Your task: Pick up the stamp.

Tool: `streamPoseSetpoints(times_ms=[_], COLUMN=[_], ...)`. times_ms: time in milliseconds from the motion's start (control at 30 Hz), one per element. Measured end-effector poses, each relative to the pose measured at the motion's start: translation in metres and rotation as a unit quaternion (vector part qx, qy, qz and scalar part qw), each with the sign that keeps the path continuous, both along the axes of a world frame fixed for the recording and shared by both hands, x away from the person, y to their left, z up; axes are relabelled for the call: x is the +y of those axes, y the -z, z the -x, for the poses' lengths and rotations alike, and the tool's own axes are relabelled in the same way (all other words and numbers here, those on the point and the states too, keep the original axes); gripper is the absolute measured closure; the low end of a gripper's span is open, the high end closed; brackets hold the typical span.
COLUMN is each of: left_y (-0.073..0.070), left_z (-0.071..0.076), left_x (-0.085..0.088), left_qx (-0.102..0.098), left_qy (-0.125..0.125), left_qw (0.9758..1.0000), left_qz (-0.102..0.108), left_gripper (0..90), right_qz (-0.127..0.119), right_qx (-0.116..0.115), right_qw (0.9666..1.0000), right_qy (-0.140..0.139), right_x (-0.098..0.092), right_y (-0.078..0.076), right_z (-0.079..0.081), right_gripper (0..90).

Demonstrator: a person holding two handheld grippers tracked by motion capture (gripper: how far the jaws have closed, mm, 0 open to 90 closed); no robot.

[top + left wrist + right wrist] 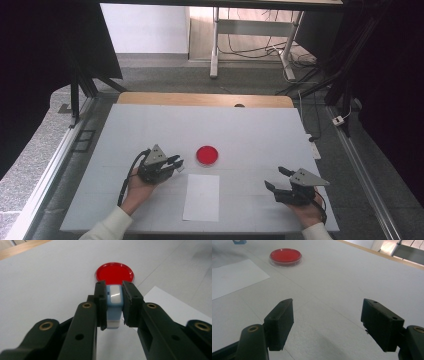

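Here, my left hand-held gripper (113,305) was clamped on a small pale-blue plastic block with a white top (114,305), held just short of the round red-filled shallow dish (114,272), presumably so it could be dipped there. The white paper sheet (201,196) lay near me on the white surface (260,130), probably awaiting a mark. My right hand-held gripper (327,323) rested with jaws spread wide and nothing between them.

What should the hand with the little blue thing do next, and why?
Probably carry it forward and lower it onto the red dish. The left gripper is already shut on the small blue block, aimed at the dish just ahead. The right gripper waits open.
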State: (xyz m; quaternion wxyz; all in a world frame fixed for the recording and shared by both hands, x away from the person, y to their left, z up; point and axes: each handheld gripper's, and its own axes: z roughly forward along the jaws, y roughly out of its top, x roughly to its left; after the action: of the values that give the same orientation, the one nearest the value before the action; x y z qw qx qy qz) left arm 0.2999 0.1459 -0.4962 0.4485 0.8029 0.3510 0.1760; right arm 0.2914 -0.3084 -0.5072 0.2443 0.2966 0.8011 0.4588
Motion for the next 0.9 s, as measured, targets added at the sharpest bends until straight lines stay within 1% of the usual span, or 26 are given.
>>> streamPoseSetpoints(times_ms=[133, 300, 400, 467, 533, 567, 600, 667, 900], left_y=[-0.003, -0.007, -0.009, -0.01, -0.013, -0.014, -0.017, -0.018, -0.026], left_z=[0.0, 0.001, 0.001, 0.001, 0.002, 0.002, 0.002, 0.003, 0.004], left_x=[0.0, -0.001, -0.002, -0.003, -0.003, -0.004, -0.005, -0.006, -0.014], left_qx=[0.002, -0.002, 0.001, 0.0, -0.002, -0.004, -0.003, -0.002, -0.009], left_qy=[0.003, 0.005, 0.008, 0.009, 0.01, 0.011, 0.015, 0.018, 0.032], left_qw=[0.9999, 0.9998, 0.9996, 0.9996, 0.9995, 0.9994, 0.999, 0.9988, 0.9983], left_qz=[0.013, 0.019, 0.027, 0.026, 0.03, 0.033, 0.041, 0.045, 0.048], left_gripper=[74.8, 74.8, 74.9, 74.8, 74.8, 74.8, 74.8, 74.8, 74.8], right_qz=[0.003, 0.003, 0.003, 0.003, 0.003, 0.003, 0.003, 0.003, 0.004], right_qx=[0.0, 0.0, 0.0, 0.001, 0.001, 0.001, 0.001, 0.001, 0.0], right_qw=[1.0, 1.0, 1.0, 1.0, 1.0, 1.0, 1.0, 1.0, 1.0], right_qy=[-0.001, 0.0, 0.0, 0.0, 0.0, 0.0, 0.0, 0.0, -0.001], right_x=[0.0, 0.001, 0.001, 0.001, 0.001, 0.001, 0.002, 0.002, 0.003], right_y=[0.0, 0.0, 0.0, 0.0, 0.0, 0.0, 0.001, 0.001, 0.001], right_z=[0.0, 0.0, 0.0, 0.0, 0.001, 0.001, 0.001, 0.0, 0.001], right_gripper=[25.7, 25.6, 25.7, 25.6, 25.6, 25.6, 25.6, 25.6, 25.6])
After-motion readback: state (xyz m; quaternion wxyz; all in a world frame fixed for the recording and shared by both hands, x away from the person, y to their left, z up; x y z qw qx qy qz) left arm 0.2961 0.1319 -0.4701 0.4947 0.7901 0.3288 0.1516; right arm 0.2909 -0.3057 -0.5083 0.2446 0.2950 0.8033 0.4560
